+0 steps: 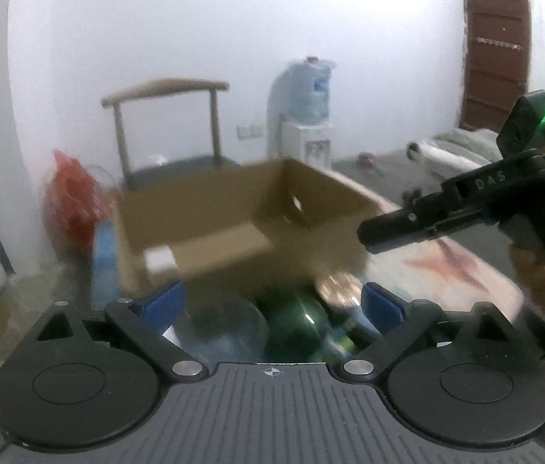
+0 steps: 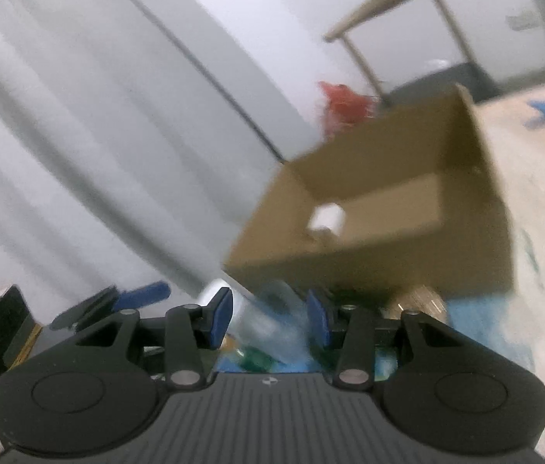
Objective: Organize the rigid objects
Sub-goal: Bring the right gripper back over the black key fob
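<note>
An open cardboard box [image 1: 234, 228] sits on the table with a small white object [image 1: 161, 261] inside, near its left wall; the box [image 2: 388, 208] and the white object [image 2: 326, 218] show in the right wrist view too. My left gripper [image 1: 274, 301] is open, with a dark green bottle [image 1: 299, 328] and a clear round container [image 1: 230, 324] between its fingers below the box. My right gripper [image 2: 268, 315] is open over a blurred clear bottle [image 2: 268, 321]. The right gripper [image 1: 373, 234] also shows from the left wrist view, right of the box.
A gold-coloured object [image 1: 340, 288] lies by the box front. A wooden chair [image 1: 168, 131], a red bag [image 1: 73, 197] and a water dispenser [image 1: 303, 112] stand behind. The patterned tablecloth [image 1: 446, 266] spreads right. A curtain [image 2: 79, 135] hangs at left.
</note>
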Demonstrator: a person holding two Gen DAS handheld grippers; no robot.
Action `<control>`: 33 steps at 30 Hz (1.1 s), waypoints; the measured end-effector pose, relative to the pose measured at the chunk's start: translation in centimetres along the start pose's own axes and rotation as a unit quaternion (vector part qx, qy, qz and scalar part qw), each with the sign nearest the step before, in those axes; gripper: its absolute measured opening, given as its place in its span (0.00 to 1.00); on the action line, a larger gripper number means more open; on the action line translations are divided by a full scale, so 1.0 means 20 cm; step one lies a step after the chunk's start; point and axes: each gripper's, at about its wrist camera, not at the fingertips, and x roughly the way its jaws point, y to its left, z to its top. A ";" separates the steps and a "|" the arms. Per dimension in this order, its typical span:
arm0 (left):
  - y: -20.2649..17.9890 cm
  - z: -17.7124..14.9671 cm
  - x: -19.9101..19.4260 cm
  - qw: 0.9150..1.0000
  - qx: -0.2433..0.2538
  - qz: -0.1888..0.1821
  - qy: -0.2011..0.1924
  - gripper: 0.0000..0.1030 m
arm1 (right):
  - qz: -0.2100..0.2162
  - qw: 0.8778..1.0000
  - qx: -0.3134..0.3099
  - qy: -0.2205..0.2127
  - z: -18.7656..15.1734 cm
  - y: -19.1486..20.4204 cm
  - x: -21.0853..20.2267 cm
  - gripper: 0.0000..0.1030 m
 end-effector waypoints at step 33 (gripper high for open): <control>-0.42 -0.33 0.49 0.983 0.126 -0.056 0.118 0.67 | -0.021 0.994 0.105 0.024 -0.51 -0.37 -0.07 0.44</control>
